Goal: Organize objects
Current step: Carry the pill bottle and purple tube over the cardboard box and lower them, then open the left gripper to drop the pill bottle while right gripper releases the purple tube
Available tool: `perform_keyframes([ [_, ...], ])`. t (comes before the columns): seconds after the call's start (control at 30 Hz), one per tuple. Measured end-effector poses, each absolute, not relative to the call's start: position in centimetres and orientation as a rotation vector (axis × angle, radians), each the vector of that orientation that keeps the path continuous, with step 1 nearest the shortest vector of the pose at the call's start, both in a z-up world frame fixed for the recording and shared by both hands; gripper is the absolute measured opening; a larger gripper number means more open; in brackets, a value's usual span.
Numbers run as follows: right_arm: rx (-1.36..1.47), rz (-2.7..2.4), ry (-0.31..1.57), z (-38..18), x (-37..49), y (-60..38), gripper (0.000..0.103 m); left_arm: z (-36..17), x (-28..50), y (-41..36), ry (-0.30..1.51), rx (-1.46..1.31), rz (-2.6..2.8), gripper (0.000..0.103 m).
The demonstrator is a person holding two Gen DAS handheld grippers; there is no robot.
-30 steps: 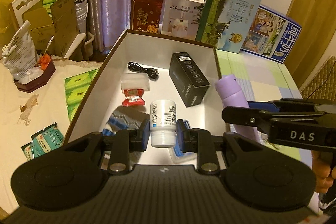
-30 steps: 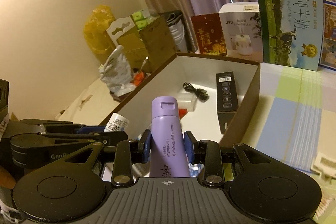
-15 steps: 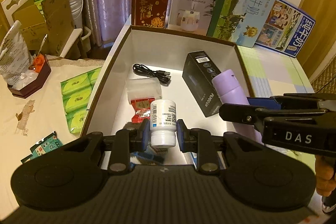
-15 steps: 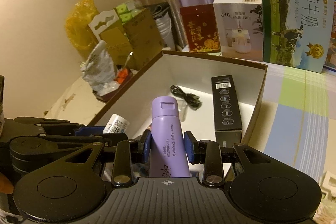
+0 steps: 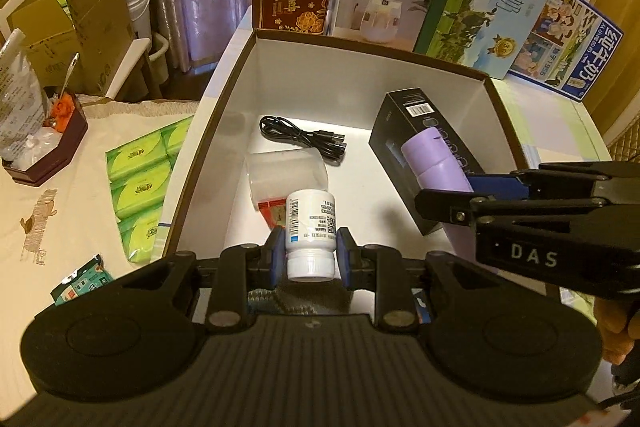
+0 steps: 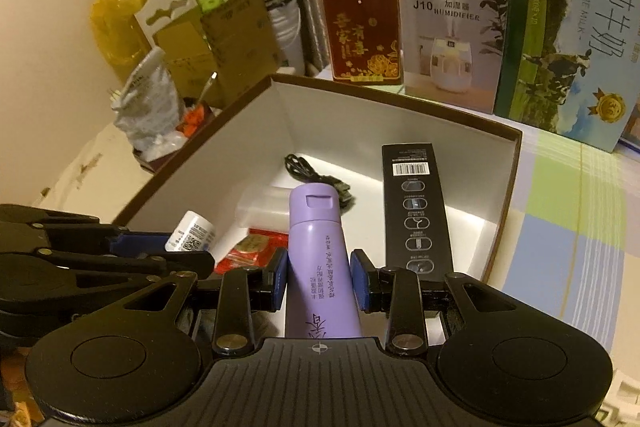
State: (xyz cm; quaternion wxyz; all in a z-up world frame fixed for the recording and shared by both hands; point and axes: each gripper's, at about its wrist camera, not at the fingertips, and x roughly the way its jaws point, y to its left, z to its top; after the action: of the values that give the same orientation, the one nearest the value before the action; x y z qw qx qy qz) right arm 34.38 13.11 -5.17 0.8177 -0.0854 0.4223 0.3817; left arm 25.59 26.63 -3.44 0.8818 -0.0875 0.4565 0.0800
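Two objects are in transit at once: the left gripper (image 5: 311, 254) has its jaws clamped on a white pill bottle (image 5: 311, 227), held cap toward the camera, and the right gripper (image 6: 319, 281) is closed around a purple tube (image 6: 320, 267), both poised over the near end of the open white box (image 5: 360, 83). The step in hand looks like placement into that box. Next, each piece probably needs lowering to bare floor before the jaws part; the bottle could tip or roll if let go high. Already inside, in the left wrist view: a coiled black cable (image 5: 304, 141) at about 12 o'clock from the bottle, a clear plastic container (image 5: 286, 173) just nearer, a red packet (image 5: 274, 213) at 10 o'clock close by, and a long black carton (image 5: 404, 131) at 2 o'clock along the right wall.
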Motion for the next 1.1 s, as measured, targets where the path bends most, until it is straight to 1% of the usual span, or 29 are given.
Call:
perform_keyframes([
  [0.33, -0.233, 0.788, 0.893, -6.4, 35.4, 14.1, 0.031, -4.6, 27.3, 27.2, 0.973, -0.182, 0.146, 0.022],
  [0.57, -0.223, 0.792, 0.852, -5.9, 35.7, 14.0, 0.031, -5.0, 27.8, 27.3, 0.980, -0.184, 0.139, 0.022],
  [1.1, -0.220, 0.792, 0.845, -5.3, 35.4, 12.7, 0.031, -5.0, 28.8, 26.5, 0.969, -0.185, 0.110, 0.022],
])
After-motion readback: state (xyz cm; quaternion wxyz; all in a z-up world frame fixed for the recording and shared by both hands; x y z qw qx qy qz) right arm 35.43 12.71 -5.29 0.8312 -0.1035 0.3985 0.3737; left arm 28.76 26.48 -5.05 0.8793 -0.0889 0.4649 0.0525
